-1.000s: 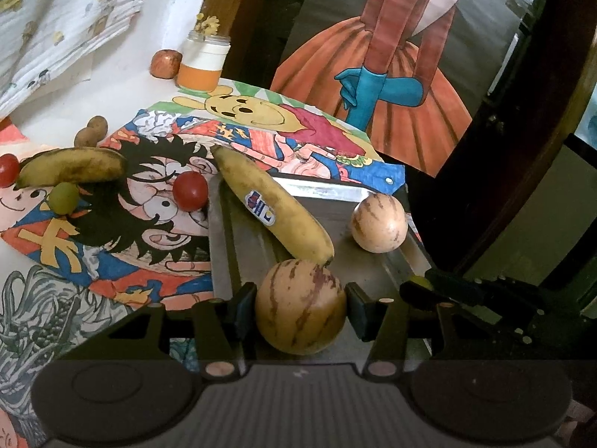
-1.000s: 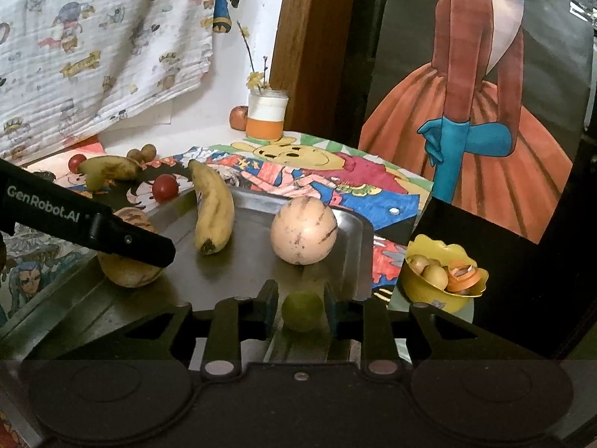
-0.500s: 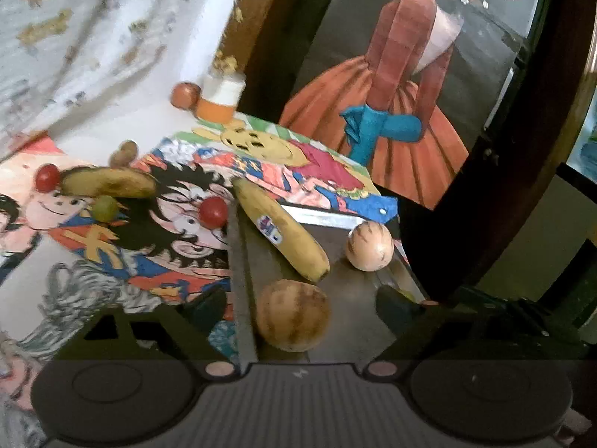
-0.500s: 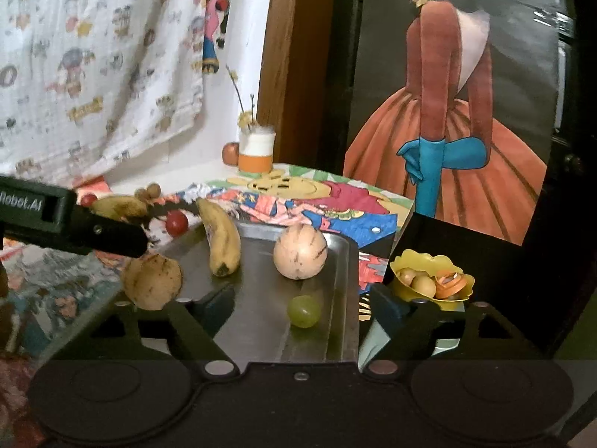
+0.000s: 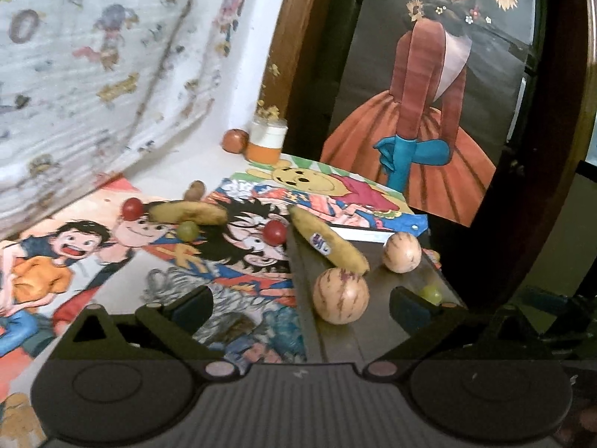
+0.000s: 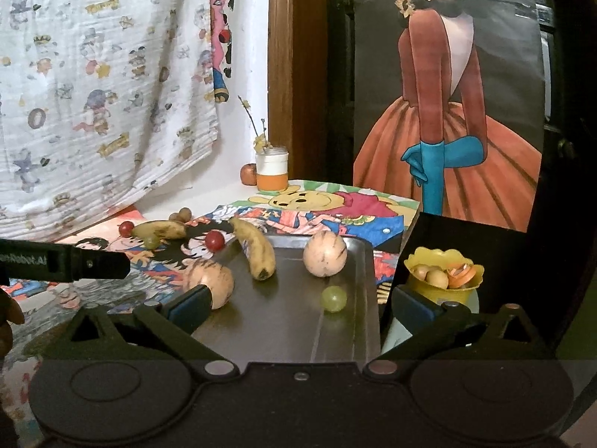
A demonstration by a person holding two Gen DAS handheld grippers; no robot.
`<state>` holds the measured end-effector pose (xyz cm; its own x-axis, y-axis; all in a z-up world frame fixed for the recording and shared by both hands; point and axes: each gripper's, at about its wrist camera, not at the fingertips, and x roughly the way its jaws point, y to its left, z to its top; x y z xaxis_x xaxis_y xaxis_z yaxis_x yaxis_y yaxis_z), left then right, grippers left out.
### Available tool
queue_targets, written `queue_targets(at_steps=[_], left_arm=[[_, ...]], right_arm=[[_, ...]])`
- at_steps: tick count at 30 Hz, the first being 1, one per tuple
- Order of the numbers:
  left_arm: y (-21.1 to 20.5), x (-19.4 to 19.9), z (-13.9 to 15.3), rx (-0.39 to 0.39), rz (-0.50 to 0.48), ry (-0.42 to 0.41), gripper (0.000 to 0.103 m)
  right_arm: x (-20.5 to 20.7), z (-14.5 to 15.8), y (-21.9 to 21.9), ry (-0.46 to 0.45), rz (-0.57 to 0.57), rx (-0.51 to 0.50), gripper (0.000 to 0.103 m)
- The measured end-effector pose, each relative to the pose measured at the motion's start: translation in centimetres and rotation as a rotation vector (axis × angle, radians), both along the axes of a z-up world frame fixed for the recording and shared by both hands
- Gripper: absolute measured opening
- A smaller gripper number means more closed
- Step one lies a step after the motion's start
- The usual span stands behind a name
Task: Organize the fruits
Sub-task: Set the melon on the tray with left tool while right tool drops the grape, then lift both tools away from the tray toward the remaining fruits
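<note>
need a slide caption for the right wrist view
Right claw opening above the tray, which holds a banana, two melons and a grape.

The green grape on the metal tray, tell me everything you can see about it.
The green grape is small, round and pale yellow-green, with a glossy, slightly translucent skin. It lies loose on the dark metal tray near the right rim, in front of the striped round melon and apart from it. Nothing touches it but the tray. It sits ahead of the right gripper, whose jaws are opening and do not press on it. The left wrist view shows only part of it.
</note>
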<state>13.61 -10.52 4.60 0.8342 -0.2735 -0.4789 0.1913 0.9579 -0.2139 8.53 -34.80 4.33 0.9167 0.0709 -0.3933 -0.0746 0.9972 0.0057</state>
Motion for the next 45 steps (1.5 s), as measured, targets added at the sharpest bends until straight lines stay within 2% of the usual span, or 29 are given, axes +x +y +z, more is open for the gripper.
queue_targets(at_steps=[6, 15, 23, 31, 34, 39, 45], left_arm=[[0.8, -1.9, 0.1, 0.052, 0.031, -0.011, 0.103], [1.3, -4.5, 0.3, 0.120, 0.028, -0.023, 0.103], [2.3, -6.1, 0.2, 0.166, 0.036, -0.013, 0.103], [4.8, -7.2, -0.3, 0.194, 0.066, -0.005, 0.103], [6.4, -7.2, -0.6, 0.189, 0.099, 0.015, 0.103], [9.5, -6.6, -1.4, 0.123, 0.157, 0.074, 0.103], [12.7, -5.6, -1.9, 0.085, 0.201, 0.099, 0.103]], right_arm=[[-2.4, 0.4, 0.4, 0.015, -0.002, 0.006, 0.102], [-4.7, 0.2, 1.9, 0.053, 0.016, 0.011, 0.102], [-6.1, -0.3, 4.0, 0.123, 0.065, -0.020, 0.102], [-6.4, -1.4, 6.9, 0.216, 0.150, 0.015, 0.102], [-6.2, -1.5, 8.1, 0.225, 0.174, 0.001, 0.102], [-5.3, -1.6, 9.9, 0.241, 0.218, -0.032, 0.102], [-3.3, -0.7, 11.6, 0.227, 0.277, -0.091, 0.102]])
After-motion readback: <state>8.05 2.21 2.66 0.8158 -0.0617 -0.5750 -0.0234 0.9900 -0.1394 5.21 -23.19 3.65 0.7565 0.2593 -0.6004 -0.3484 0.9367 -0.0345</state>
